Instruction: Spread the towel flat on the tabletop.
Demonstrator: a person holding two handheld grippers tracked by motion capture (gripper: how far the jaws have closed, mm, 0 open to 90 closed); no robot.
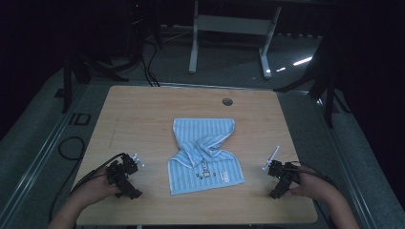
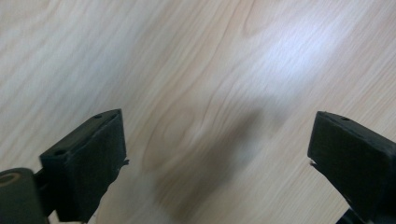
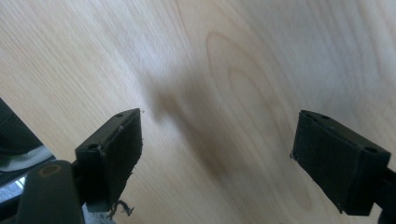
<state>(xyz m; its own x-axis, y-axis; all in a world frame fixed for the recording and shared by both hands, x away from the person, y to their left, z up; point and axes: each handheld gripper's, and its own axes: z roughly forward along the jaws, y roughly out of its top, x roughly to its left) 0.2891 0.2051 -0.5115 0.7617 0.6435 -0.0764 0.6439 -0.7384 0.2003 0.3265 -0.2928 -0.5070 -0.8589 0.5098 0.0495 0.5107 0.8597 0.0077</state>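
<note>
Towel lies between your two grippers

Your left gripper [image 1: 125, 172] and right gripper [image 1: 282, 175] rest wide apart-jawed on the table [image 1: 143, 109], each well clear of the twisted towel [image 1: 204, 155].

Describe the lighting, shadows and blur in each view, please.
High view: dim overall, dark surroundings, towel still readable. Left gripper view: bright glare patch on the table, soft shadow between the jaws. Right gripper view: blurred dark shadow across the wood grain, evenly lit elsewhere.

A wooden table [image 1: 143, 109] stands before a white desk frame [image 1: 229, 28].
</note>
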